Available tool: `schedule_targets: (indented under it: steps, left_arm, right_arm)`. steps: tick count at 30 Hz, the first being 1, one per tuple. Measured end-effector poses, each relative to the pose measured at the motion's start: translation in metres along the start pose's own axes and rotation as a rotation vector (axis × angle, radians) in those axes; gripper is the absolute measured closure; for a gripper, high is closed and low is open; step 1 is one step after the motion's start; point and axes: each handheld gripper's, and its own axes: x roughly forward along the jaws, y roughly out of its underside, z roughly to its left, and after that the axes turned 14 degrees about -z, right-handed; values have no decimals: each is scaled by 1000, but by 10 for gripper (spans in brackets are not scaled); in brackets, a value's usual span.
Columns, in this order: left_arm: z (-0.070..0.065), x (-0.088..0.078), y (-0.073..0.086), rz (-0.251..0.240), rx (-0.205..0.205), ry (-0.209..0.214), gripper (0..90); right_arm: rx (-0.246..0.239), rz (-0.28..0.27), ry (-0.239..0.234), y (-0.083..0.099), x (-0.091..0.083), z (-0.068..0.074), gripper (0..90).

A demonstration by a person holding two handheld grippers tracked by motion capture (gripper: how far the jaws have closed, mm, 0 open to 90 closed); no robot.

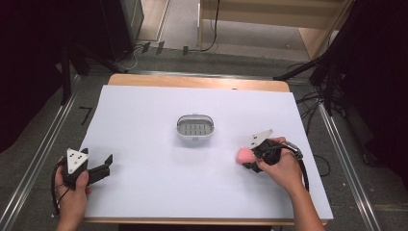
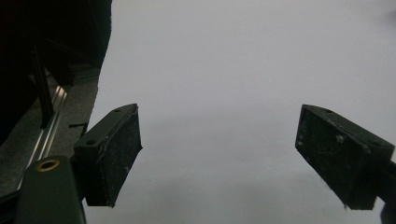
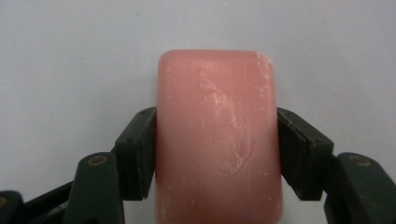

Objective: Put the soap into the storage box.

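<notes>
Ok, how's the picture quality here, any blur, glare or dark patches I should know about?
High view: even light on the white table, surroundings nearly black, faint shadow under the soap dish. Left gripper view: dim, greyish, with the left gripper open and its pads dusty yet fairly sharp. Right gripper view: the pink soap in the right gripper is soft-focus with a pale sheen, not harsh glare.

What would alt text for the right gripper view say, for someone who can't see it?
A pink soap bar is clamped between the two black jaws of the right tool, one jaw against each long side. Behind it lies a plain white table surface.
</notes>
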Motion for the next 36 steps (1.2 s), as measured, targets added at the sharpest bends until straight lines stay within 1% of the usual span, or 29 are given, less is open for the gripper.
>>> schedule_targets:
  steps: [3,4,8,11,13,15,17,19,20,21,22,24,25,26,27,29,30,34,36]
  left_arm:
    - [0,0,0,-1,1,1,152]
    - [0,0,0,-1,1,1,152]
    - [0,0,0,-1,0,-1,152]
    - [0,0,0,-1,1,-1,152]
    - [0,0,0,0,0,-2,152]
    - [0,0,0,0,0,-2,152]
    - [0,0,0,0,-1,-3,152]
    - [0,0,0,1,-2,-6,152]
    - [0,0,0,4,1,-10,152]
    - [-1,0,0,1,6,-12,151]
    - [-1,0,0,1,6,-12,152]
    - [-1,0,0,-1,12,-14,152]
    - [-2,-1,0,-3,13,-18,152]
    - [-2,-1,0,-3,13,-18,152]
    - [-2,-1,1,-5,13,-18,152]
    - [-2,-1,1,-6,15,-21,156]
    - [-2,0,1,-5,17,-21,157]
    - [-3,2,0,24,24,-22,158]
    - [-4,3,0,33,35,-27,158]
  right_arm:
    - [-3,-5,-30,0,-2,-1,386]
    - [-3,-5,-30,0,-2,-1,386]
    - [-30,-9,-42,-1,-3,0,387]
    - [-29,-43,-42,-3,-7,-2,387]
    - [-24,-50,-42,-4,-9,-2,387]
    - [-37,-45,-43,-8,-10,-3,387]
    - [-45,-50,-45,-13,-10,-3,387]
    - [-64,-58,-53,-24,-10,-3,387]
    - [-64,-58,-53,-24,-10,-3,387]
    - [-78,-60,-59,-31,-8,-3,387]
    - [-78,-60,-59,-31,-8,-3,387]
    - [-88,-63,-65,-37,-6,-4,387]
    - [-97,-64,-71,-43,-3,-5,387]
    - [-97,-64,-71,-43,-3,-5,387]
    - [-106,-70,-77,-47,-1,-5,387]
    - [-108,-71,-87,-52,1,-6,387]
    - [-119,-67,-93,-56,3,-6,387]
    - [-144,-69,-112,-69,9,-7,387]
    - [-159,-65,-117,-77,12,-8,387]
